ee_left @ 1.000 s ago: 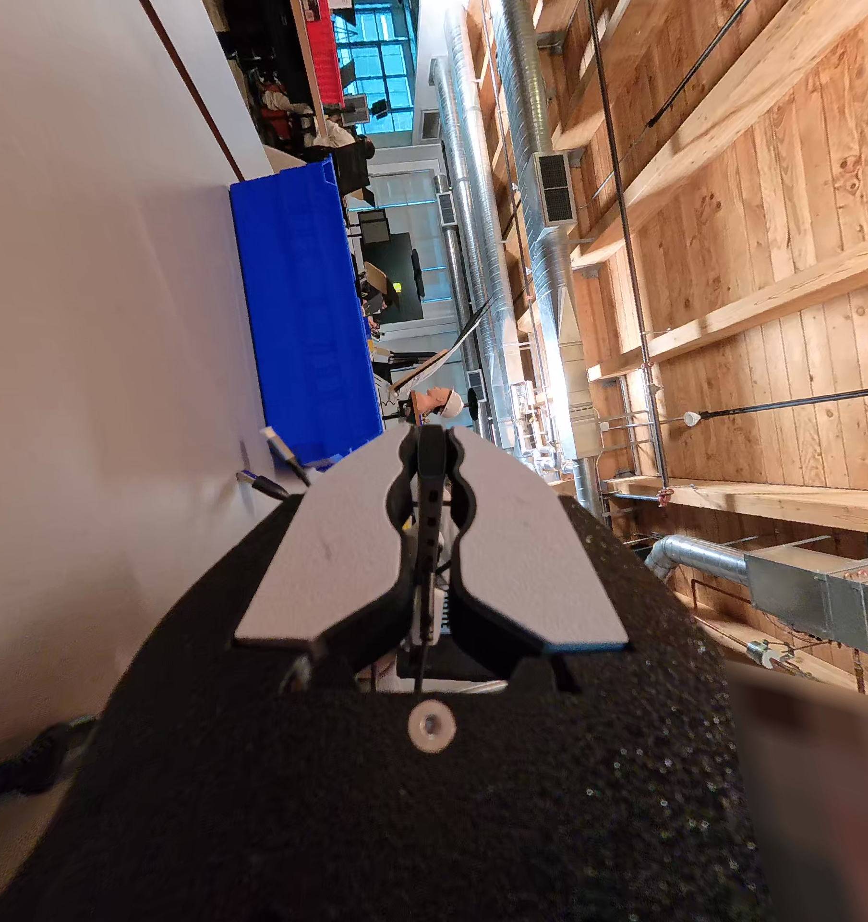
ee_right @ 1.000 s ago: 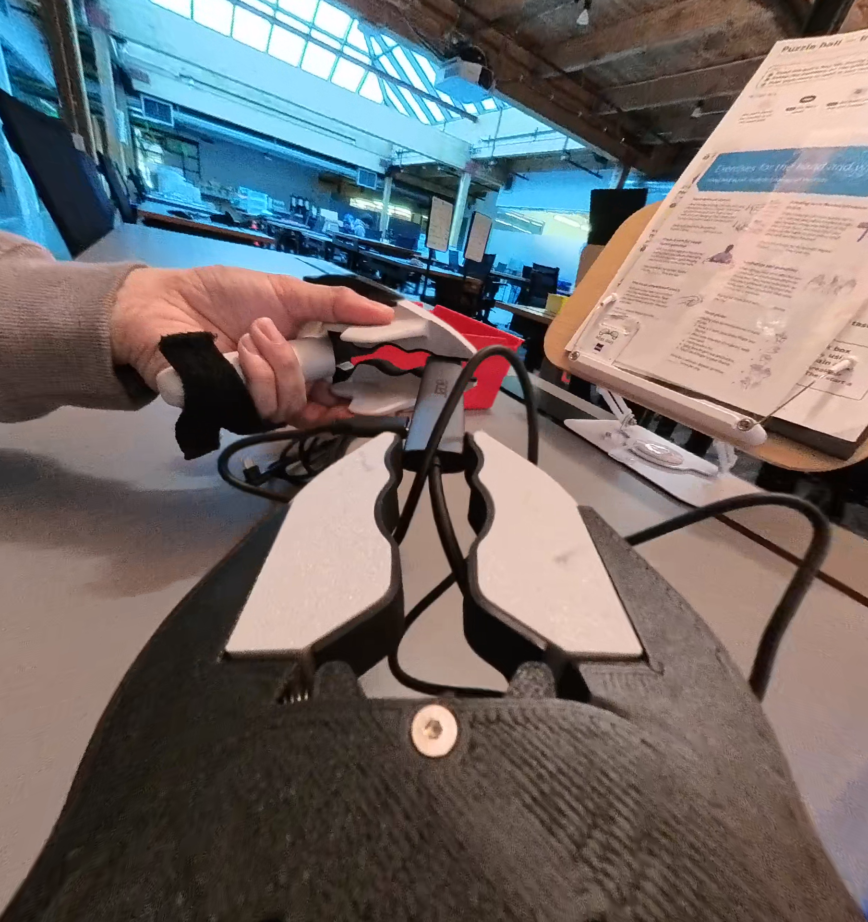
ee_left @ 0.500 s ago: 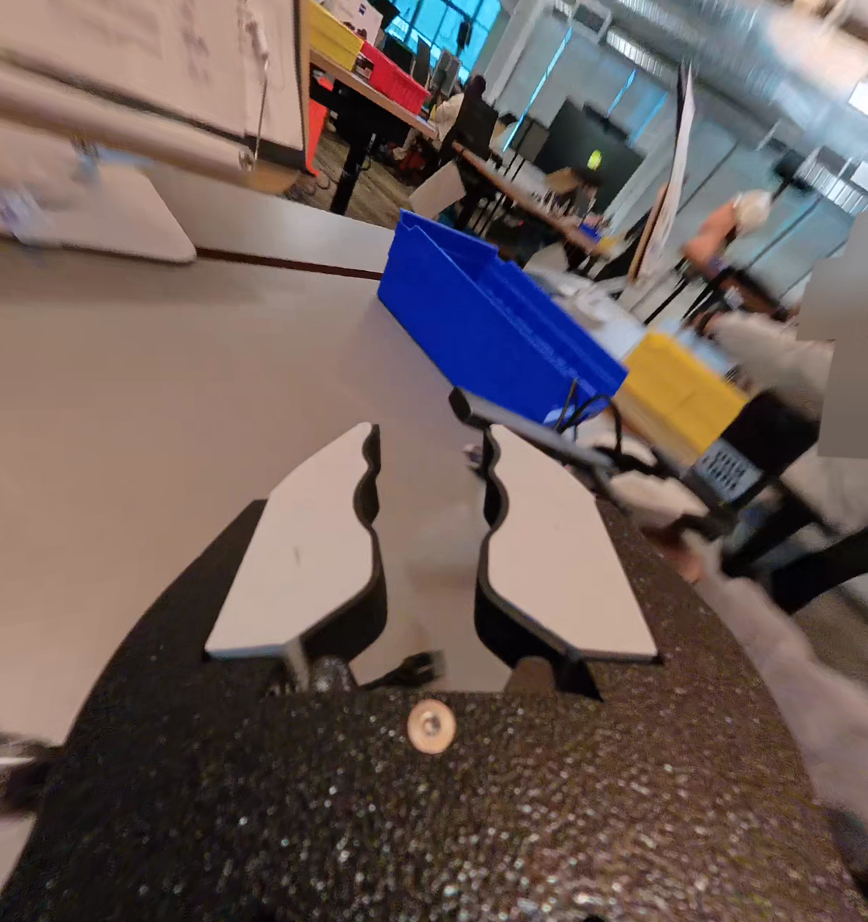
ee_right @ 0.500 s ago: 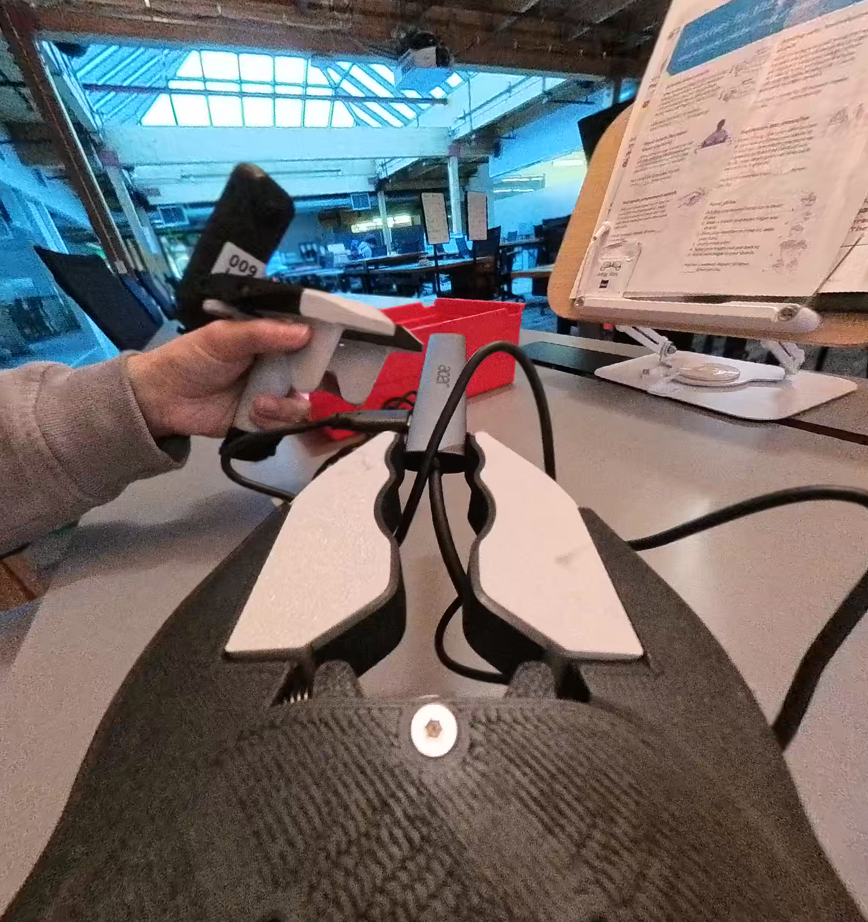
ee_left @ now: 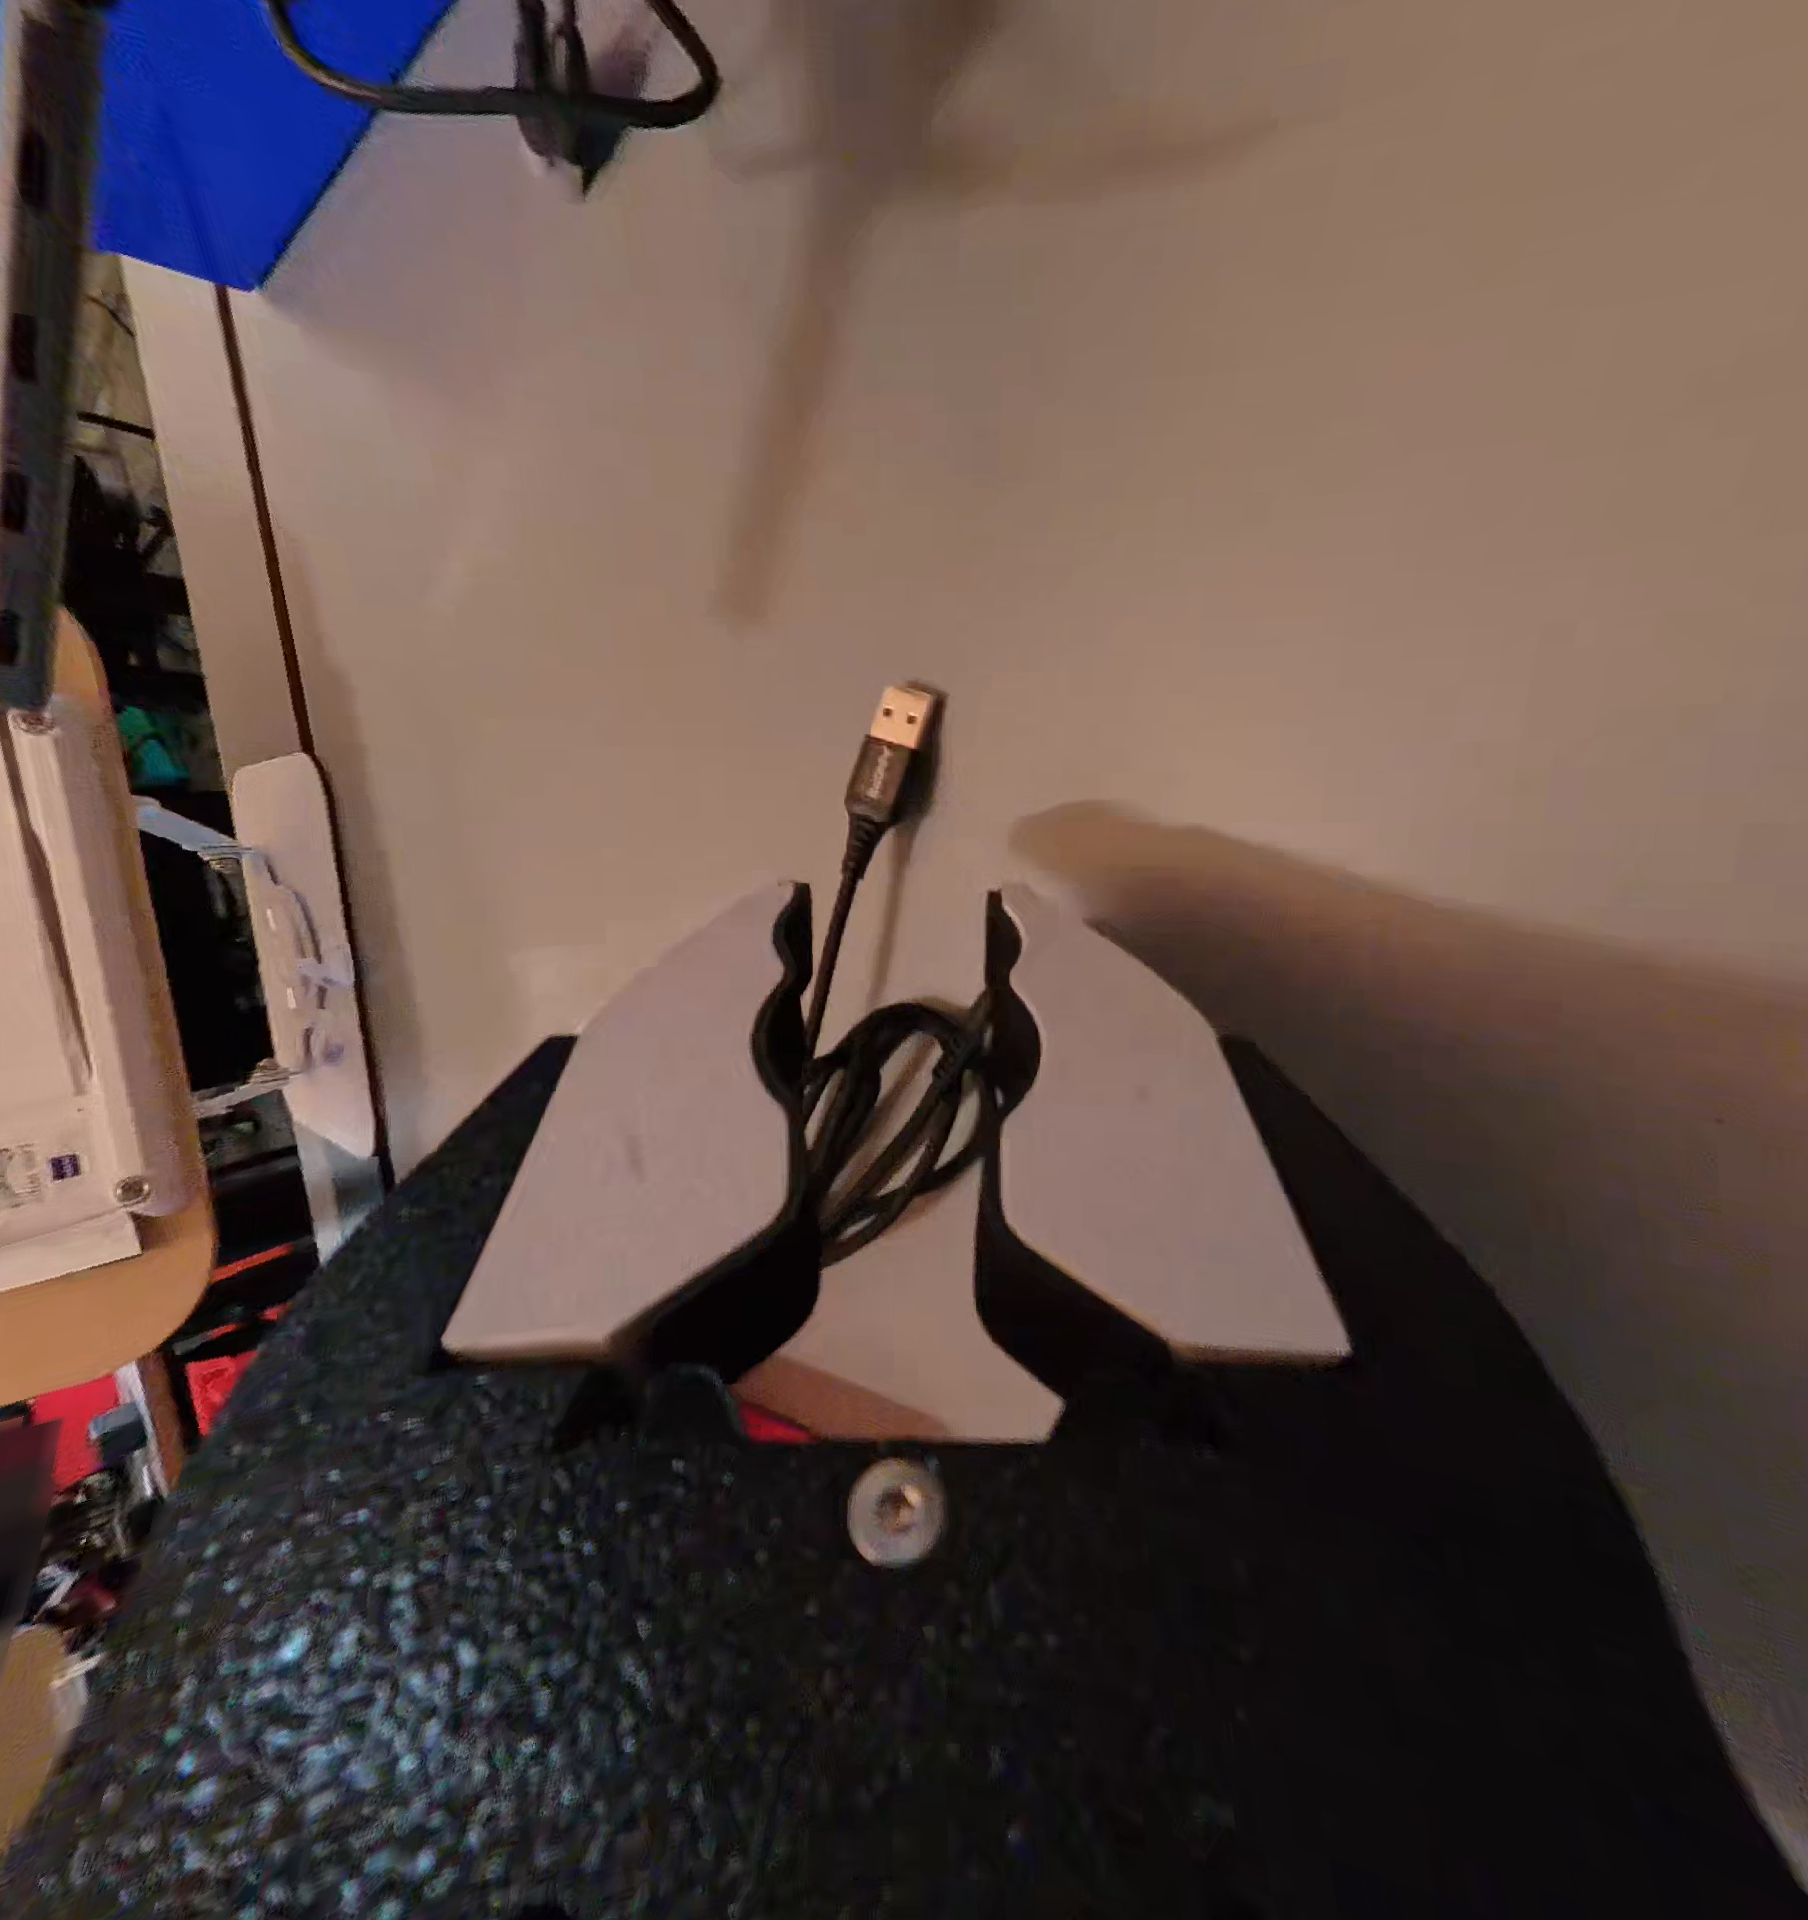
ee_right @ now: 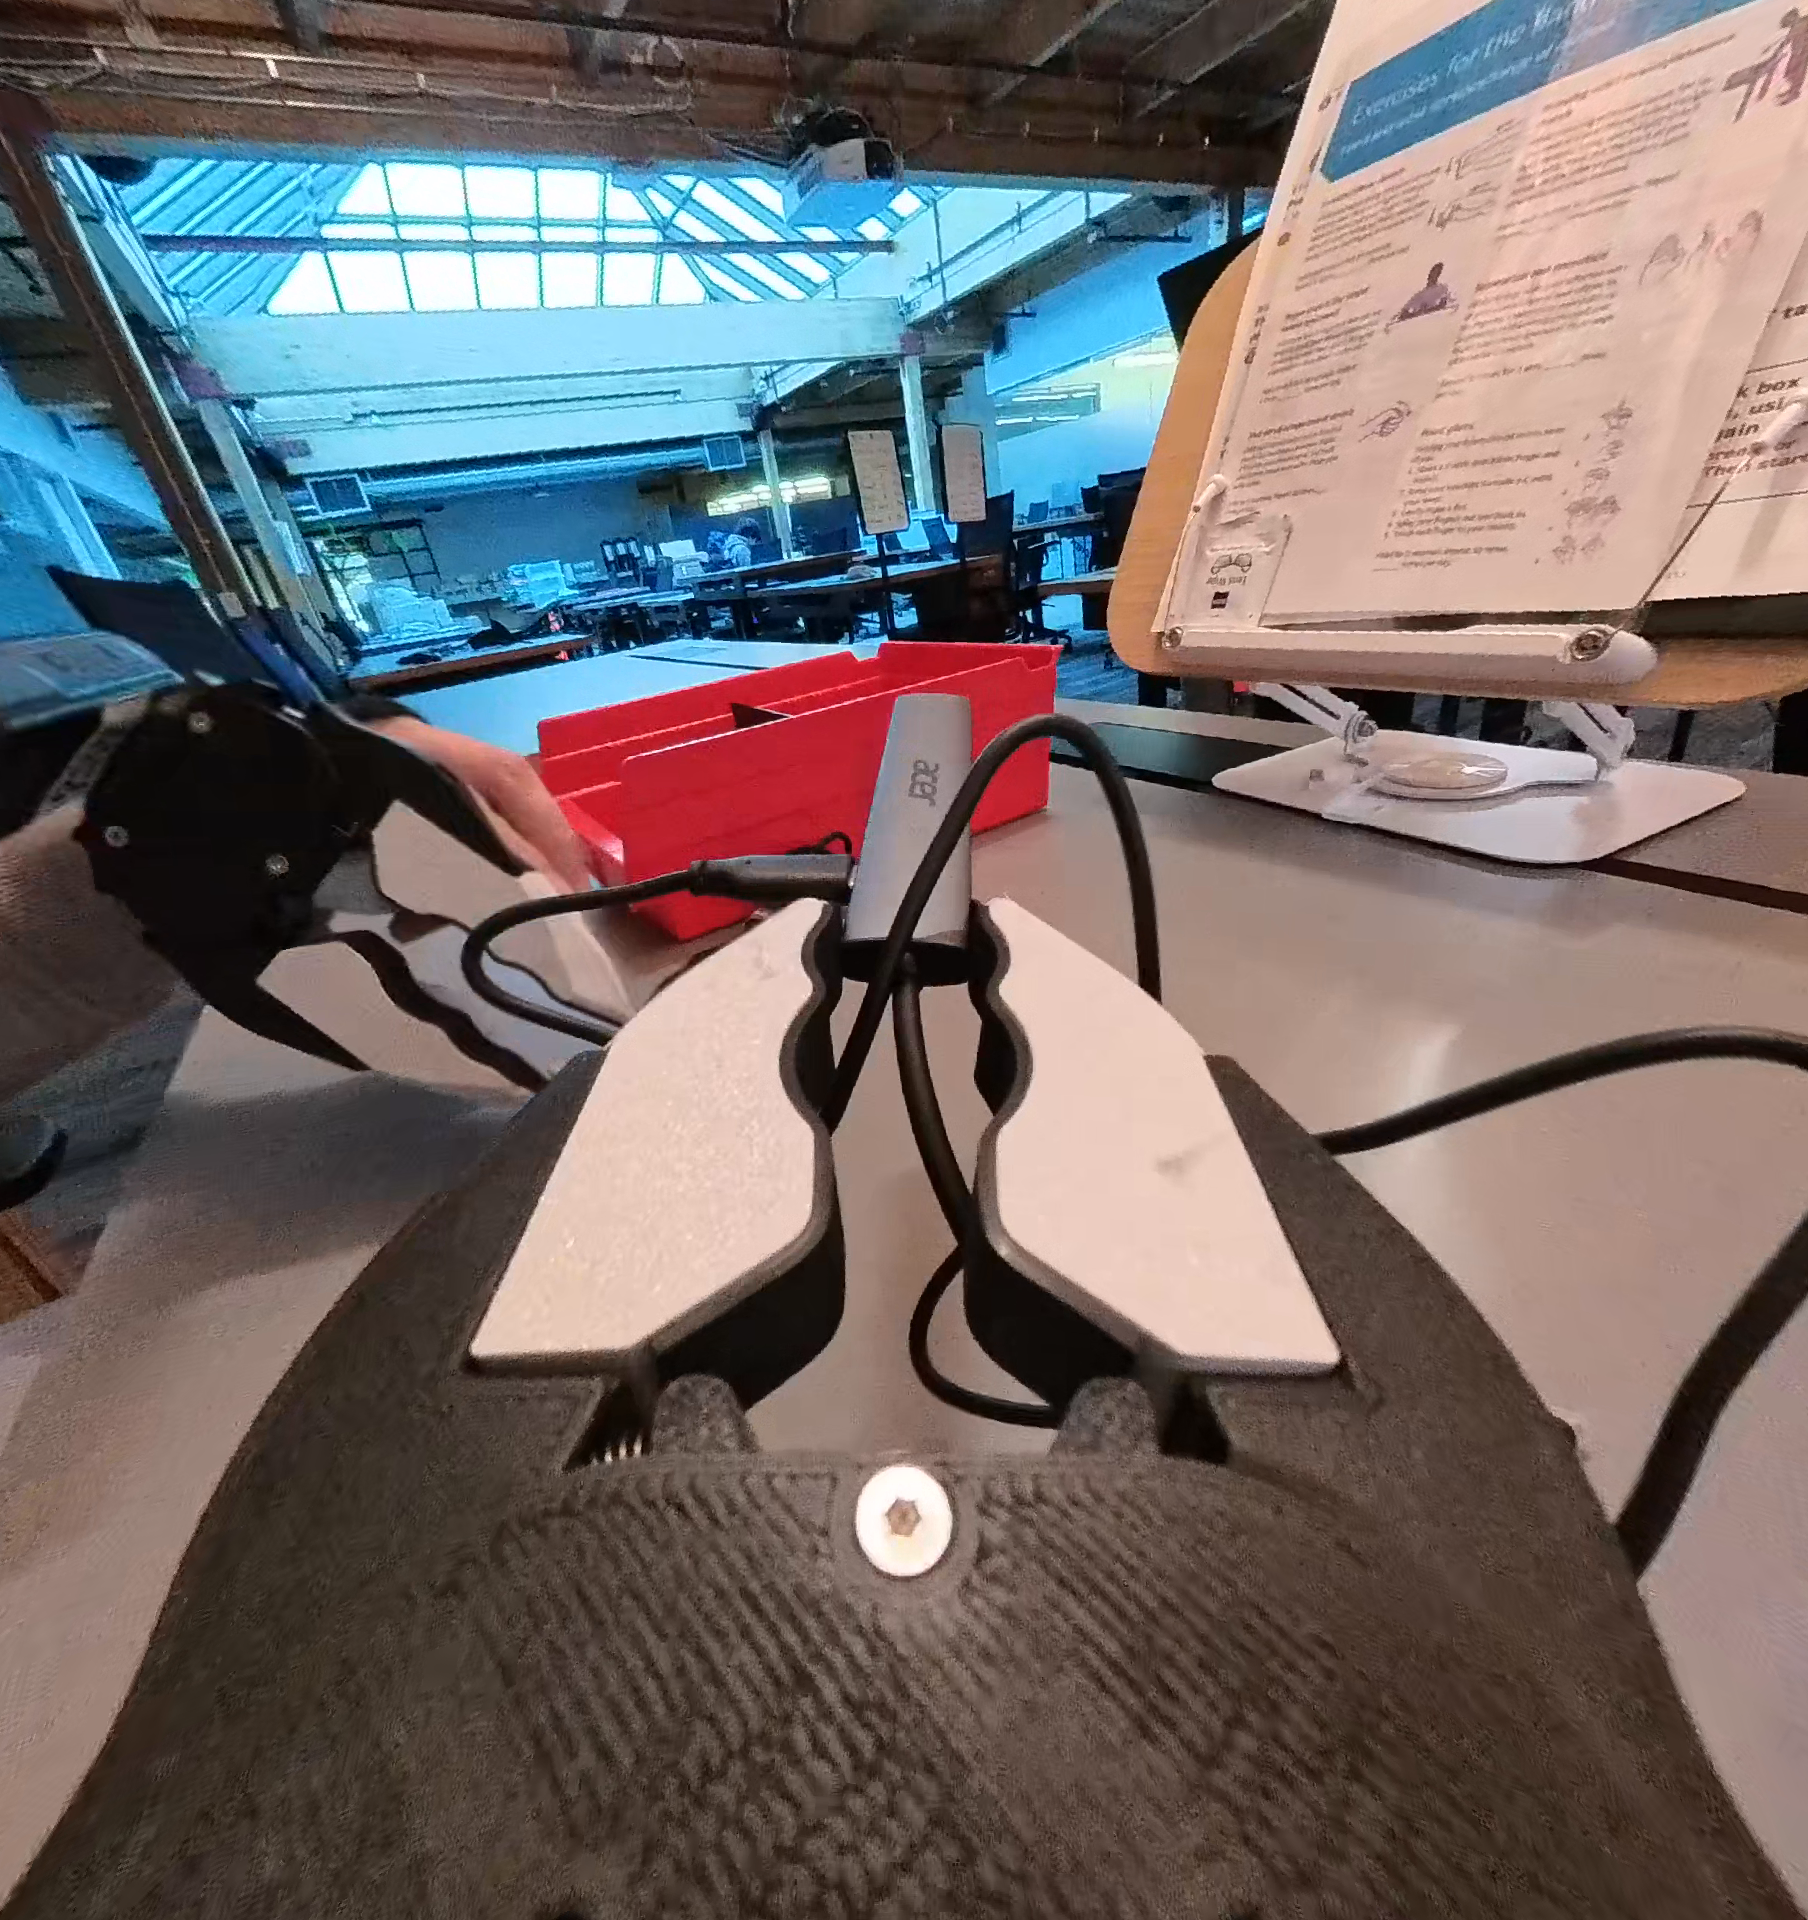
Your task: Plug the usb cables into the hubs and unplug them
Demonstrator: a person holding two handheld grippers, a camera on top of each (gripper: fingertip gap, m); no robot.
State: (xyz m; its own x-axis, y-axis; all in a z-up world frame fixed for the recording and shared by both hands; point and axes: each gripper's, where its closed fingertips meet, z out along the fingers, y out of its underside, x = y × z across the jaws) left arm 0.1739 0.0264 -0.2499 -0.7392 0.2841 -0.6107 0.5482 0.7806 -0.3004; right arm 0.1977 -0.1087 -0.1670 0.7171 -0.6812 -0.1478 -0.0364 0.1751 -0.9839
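Observation:
In the right wrist view my right gripper (ee_right: 900,925) is shut on the lower end of a grey USB hub (ee_right: 915,810), held upright above the table. A black cable (ee_right: 765,873) is plugged into the hub's left side, and other black cable loops hang between my fingers. In the left wrist view my left gripper (ee_left: 892,899) is open and points down at the table. A loose black braided cable (ee_left: 879,1101) lies coiled between its fingers, its USB plug (ee_left: 900,743) just past the fingertips. The hub also shows at the top left of that view (ee_left: 27,343).
A red bin (ee_right: 806,769) stands behind the hub. A document stand with printed sheets (ee_right: 1502,416) is at the right on a white base (ee_right: 1482,800). A blue bin (ee_left: 183,135) is nearby. The left gripper's black body (ee_right: 214,821) and a hand are at the left. Spacing between my two grippers at the tips: around 15 cm.
My left gripper was shut on something thin beside the hub, then opened and swung down over the loose cable on the table. My right gripper kept hold of the hub.

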